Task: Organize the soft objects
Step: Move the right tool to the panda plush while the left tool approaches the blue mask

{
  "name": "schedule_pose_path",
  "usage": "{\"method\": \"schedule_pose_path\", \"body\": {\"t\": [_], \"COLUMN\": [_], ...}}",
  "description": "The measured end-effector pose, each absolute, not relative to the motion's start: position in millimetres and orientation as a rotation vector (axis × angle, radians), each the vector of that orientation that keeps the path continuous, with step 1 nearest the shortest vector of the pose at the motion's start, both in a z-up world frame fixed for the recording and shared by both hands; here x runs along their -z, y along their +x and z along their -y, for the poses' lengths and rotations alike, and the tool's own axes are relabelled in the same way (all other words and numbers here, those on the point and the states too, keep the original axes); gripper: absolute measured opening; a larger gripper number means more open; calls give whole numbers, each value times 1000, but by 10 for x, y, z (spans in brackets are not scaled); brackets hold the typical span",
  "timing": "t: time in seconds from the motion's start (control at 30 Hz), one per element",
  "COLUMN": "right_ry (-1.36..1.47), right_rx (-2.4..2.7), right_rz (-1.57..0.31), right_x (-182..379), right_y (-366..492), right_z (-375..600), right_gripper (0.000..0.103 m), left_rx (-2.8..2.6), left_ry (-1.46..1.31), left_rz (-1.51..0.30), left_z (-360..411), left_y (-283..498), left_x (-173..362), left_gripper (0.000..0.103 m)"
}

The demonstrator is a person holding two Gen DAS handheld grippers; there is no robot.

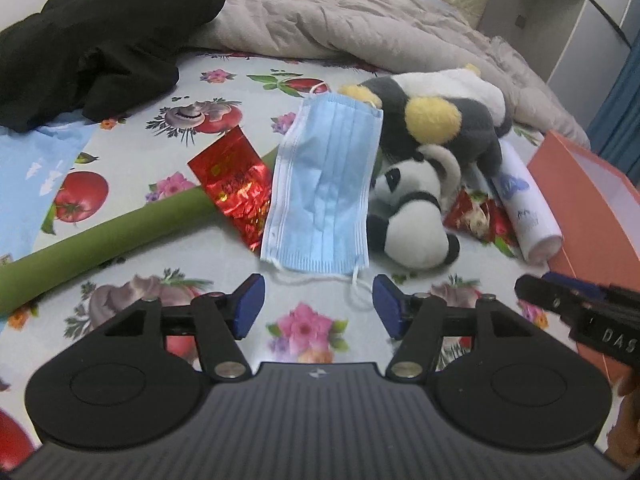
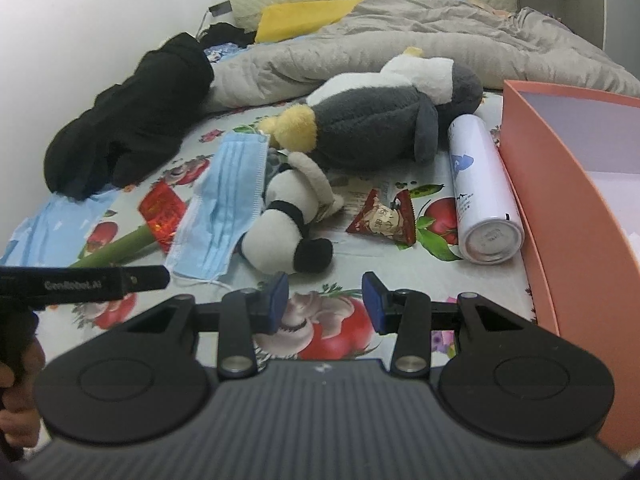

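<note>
A blue face mask (image 1: 324, 184) (image 2: 226, 196) lies on the floral bedsheet, leaning against a small panda plush (image 1: 412, 212) (image 2: 288, 220). Behind them lies a large grey, white and yellow plush (image 1: 444, 116) (image 2: 380, 124). My left gripper (image 1: 319, 306) hovers open just in front of the mask's near edge, nothing between its blue pads. My right gripper (image 2: 325, 304) stands open over the sheet just in front of the panda, also holding nothing. Each gripper shows at the edge of the other's view.
An orange box (image 2: 560, 200) (image 1: 588, 208) stands open at the right. A white spray can (image 2: 480, 192), two red snack packets (image 2: 384, 216) (image 1: 236, 188), a green tube (image 1: 100, 240), black clothing (image 1: 92, 52) and a grey duvet (image 2: 400, 40) also lie on the bed.
</note>
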State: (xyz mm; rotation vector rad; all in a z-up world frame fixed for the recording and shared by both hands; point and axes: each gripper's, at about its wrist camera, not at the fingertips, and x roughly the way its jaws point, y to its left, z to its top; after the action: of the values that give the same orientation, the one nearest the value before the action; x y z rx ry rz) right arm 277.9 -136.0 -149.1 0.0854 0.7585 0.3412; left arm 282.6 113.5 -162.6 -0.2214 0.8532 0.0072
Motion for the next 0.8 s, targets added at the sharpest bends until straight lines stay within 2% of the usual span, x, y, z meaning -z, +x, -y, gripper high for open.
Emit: {"method": "schedule_pose_path", "body": {"t": [0.17,0.27,0.5,0.6,0.67,0.77,0.8], "right_ry": [103,118,204,213,218,219,224], "right_rx": [-344,-350,-385,-413,-426,-444,-455], "right_rz": [-786,-799,-815,-817,-813,-829,-835], "right_x": [1636,1718,1845,1895,1932,1983,1994], "right_y": [2943,3061,3358,3452,3506,3571,3586], "right_z": [1358,1320,1146,1044,997,936,921], "right_gripper": [44,54,58,65,75,79,79], "left_rx": [-5,-8,-28,-34,-30,-32,-30], "left_ry": [-218,-213,-200,-190,-174,-149,-144], "left_rz": [-850,-845,-833,-830,-811,-796,-793], "left_z": [-1151,-1150,-1171,-1183,-1165,-1134,-1124], "left_y": [3042,3142,3270,3284,3269,3251,3251], "left_x": [1773,1866,2074,2143,2168,2194,2196], "left_gripper": [66,66,66,66,66,63,58]}}
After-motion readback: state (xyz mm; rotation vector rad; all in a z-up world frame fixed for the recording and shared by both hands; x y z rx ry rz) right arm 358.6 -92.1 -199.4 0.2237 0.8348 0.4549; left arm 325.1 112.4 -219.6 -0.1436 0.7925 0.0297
